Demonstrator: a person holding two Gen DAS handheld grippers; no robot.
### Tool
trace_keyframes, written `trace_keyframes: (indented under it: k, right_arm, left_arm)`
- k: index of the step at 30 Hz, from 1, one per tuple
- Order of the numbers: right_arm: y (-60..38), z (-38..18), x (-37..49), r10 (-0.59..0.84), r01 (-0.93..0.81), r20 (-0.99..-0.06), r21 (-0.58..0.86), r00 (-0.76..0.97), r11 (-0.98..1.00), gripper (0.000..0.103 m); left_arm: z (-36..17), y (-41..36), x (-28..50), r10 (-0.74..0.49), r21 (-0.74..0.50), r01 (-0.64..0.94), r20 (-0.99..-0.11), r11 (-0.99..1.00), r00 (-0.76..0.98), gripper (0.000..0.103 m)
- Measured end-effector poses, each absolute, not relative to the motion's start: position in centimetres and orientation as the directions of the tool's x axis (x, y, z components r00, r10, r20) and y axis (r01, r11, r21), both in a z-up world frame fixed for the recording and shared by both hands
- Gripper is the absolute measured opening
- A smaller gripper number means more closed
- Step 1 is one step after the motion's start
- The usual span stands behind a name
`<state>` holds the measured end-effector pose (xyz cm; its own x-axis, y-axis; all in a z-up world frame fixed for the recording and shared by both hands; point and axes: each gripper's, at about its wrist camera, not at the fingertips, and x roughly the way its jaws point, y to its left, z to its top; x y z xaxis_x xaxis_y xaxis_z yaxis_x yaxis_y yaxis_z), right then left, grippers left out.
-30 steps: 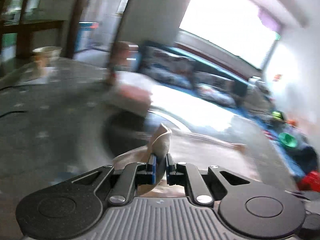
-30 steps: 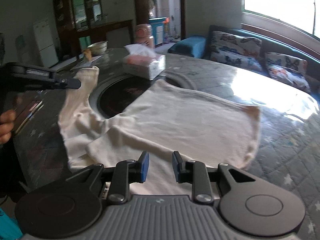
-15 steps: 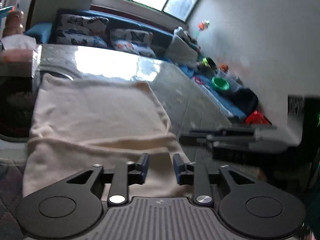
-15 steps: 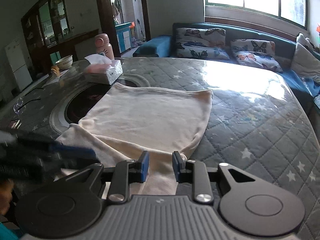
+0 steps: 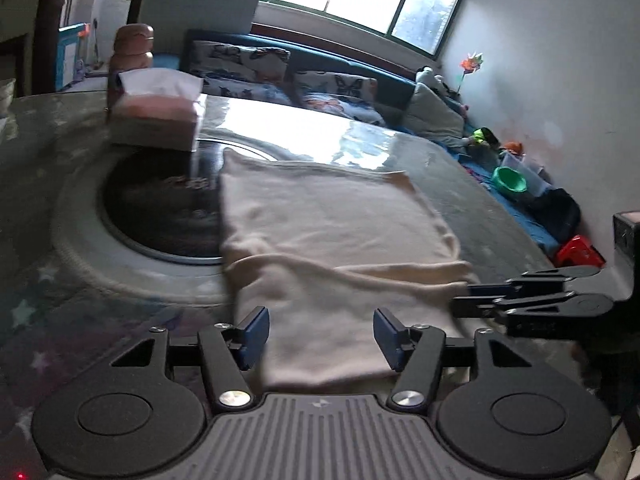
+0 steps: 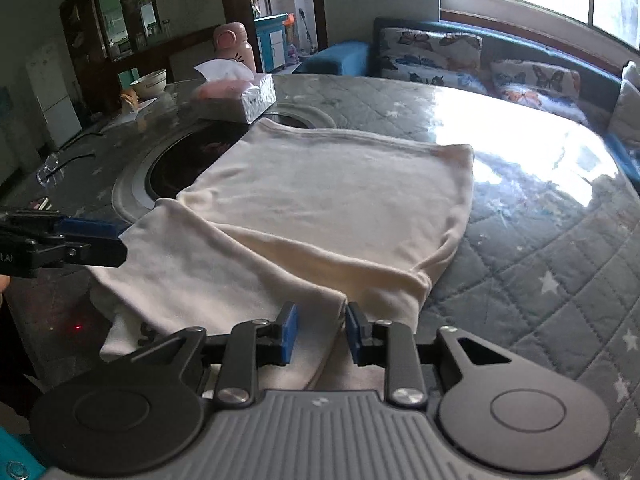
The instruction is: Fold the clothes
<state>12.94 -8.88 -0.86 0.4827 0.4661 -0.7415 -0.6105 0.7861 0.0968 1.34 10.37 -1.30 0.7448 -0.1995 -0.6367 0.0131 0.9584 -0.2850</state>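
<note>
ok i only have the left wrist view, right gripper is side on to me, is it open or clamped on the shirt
Observer: Open. The right gripper has its jaws apart, and the corner of the folded flap of the cream shirt lies between them.
Operator: and is the fold lined up on your side
Observer: Not quite. In the right wrist view a lower layer pokes out beyond the flap at the near left edge.
</note>
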Motion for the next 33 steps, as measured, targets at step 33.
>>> trace_keyframes:
  k: [33]
  right_arm:
    - [-8.6,-0.7,13.2,0.451,-0.622,-0.748,0.065,0.487,0.78,0.007]
  left_arm:
    - [-3.5,10.8,-1.0,-0.114,-0.11,0.054,-0.661,0.992,0.742,0.054]
